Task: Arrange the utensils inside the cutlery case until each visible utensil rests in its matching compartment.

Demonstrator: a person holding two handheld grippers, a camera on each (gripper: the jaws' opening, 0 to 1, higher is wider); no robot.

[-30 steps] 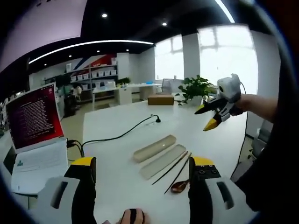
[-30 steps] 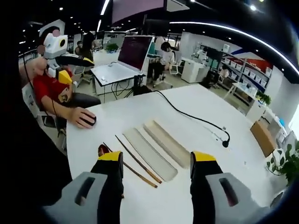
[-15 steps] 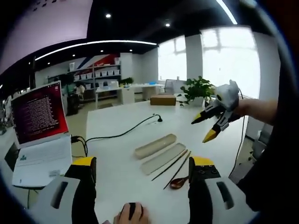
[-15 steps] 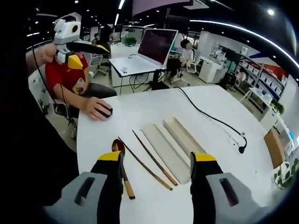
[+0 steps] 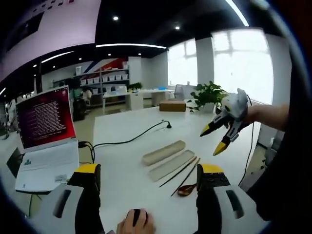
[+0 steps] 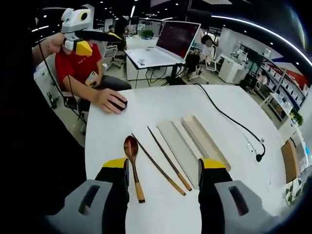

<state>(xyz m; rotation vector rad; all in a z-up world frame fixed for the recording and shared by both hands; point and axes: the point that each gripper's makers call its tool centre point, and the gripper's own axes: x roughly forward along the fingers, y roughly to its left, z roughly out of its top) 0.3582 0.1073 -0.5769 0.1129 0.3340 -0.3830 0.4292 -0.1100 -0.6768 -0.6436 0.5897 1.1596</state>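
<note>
Both grippers hover spread and empty; the wooden spoon (image 6: 132, 165) and chopsticks (image 6: 165, 163) look light, stiff, probably slick, so pinch mid-handle.

A white table (image 6: 161, 109) is carrying a black cable (image 6: 229, 122) that is running across its top and ending in a small dark plug near the far edge. A person's hand is resting on a black mouse (image 6: 118, 103) at the table's edge; the person is sitting just beside it in a red shirt (image 6: 73, 66). An open laptop (image 5: 46, 139) with a dark red screen is sitting on a separate desk nearby. A brown cardboard box (image 5: 172, 105) and a green potted plant (image 5: 205, 93) are standing at the table's far end, in front of bright windows. White shelving with boxes is lining the back wall.
</note>
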